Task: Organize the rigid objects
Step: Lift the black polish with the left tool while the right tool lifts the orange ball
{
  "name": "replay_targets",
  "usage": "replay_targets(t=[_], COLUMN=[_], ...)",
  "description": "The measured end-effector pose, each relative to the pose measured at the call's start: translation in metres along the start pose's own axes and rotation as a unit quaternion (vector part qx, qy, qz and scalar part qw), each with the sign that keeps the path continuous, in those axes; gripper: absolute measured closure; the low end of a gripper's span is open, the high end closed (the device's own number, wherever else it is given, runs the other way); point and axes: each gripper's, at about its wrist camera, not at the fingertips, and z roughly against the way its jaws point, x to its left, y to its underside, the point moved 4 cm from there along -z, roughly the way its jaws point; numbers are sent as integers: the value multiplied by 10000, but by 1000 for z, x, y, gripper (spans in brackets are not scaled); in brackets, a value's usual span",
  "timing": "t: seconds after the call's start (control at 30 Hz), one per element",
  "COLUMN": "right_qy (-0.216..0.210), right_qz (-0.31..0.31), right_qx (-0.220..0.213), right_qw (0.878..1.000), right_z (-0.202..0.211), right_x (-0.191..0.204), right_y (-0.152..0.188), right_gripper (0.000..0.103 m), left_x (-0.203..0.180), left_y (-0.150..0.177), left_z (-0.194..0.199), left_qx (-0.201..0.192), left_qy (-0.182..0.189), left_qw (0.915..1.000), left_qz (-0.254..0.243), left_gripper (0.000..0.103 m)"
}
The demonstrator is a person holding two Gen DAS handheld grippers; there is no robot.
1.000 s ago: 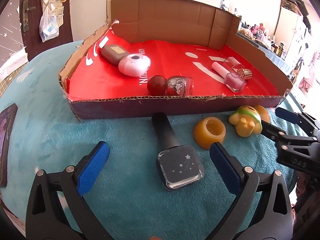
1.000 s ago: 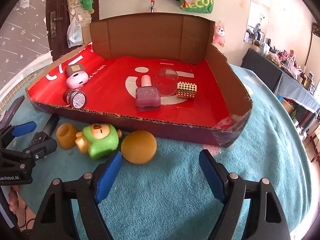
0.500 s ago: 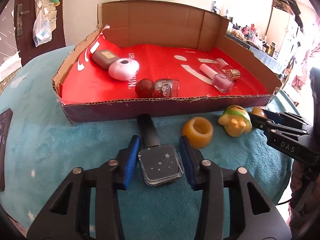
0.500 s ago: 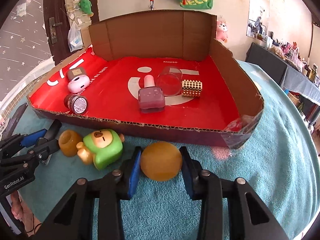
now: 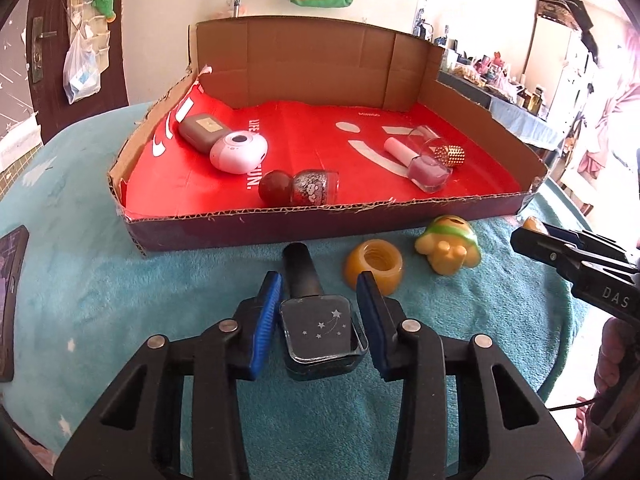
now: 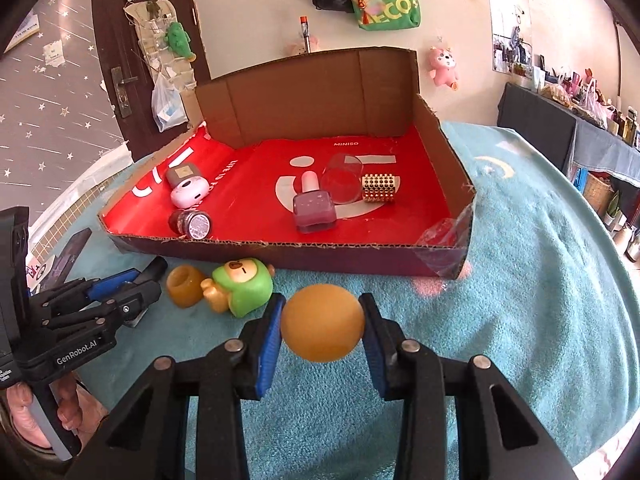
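My left gripper [image 5: 318,322] has just been closing on the dark bottle [image 5: 320,330]: square glass body with little white stars, its black cap pointing away from me, lying on the teal cloth [image 5: 100,300] between my blue pads. My right gripper [image 6: 322,326] is clenched on the orange ball [image 6: 322,322], smooth, round and matte, squeezed between both pads just short of the cardboard tray [image 6: 280,252].

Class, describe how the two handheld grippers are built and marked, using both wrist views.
Both are black plastic clamp-style frames with silver rivets and ribbed blue pads. The left gripper shows white "GenRobot.AI" lettering on its body in the right wrist view; the right gripper shows "DAS" in the left wrist view. No sleeves are visible.
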Motion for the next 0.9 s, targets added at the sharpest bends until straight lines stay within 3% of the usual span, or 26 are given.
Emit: replay_targets(t=[0.9], right_qy=[-435], right_qz=[-428], right_qx=[-262], right_qw=[9978], right_z=[23], right_x=[-16], right_y=[-4], right_gripper=[63], left_x=[-26], left_y=[-11], left_z=[11], left_qx=[1], left_qy=[247], left_qw=[9991], left_qz=[-333], left_gripper=[70])
